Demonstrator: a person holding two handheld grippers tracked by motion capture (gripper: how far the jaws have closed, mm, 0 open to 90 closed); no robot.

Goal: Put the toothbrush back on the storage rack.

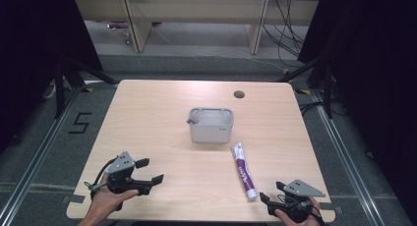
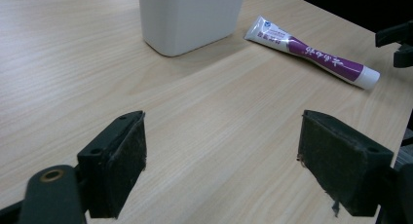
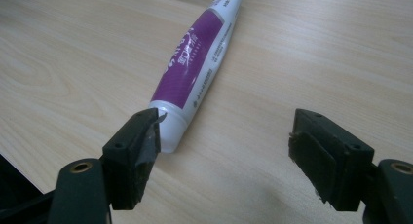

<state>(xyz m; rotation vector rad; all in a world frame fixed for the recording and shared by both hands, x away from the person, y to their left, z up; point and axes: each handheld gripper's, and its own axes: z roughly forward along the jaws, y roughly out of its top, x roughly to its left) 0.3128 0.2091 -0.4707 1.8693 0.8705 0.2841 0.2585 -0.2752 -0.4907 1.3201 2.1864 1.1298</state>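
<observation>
**Both grippers open, toothpaste tube flat on the table**

At the near left of the wooden table (image 1: 147,113), the left gripper (image 1: 149,171) sat in the person's left hand (image 1: 109,199), its jaws spread wide with nothing between them. In the left gripper view those jaws framed bare wood, with the container and the tube farther off.

At the middle of the table stood a grey container (image 1: 211,124), upright, with inner compartments along its top. Just beside it, toward the near right, lay the purple and white toothpaste tube (image 1: 243,169), flat on the wood, its white cap end pointing to the near edge.

At the near right corner the right gripper (image 1: 270,191) was also open and empty. In the right gripper view the tube's cap (image 3: 168,131) lay just beside the left-hand jaw; whether they touched, I could not tell.
</observation>
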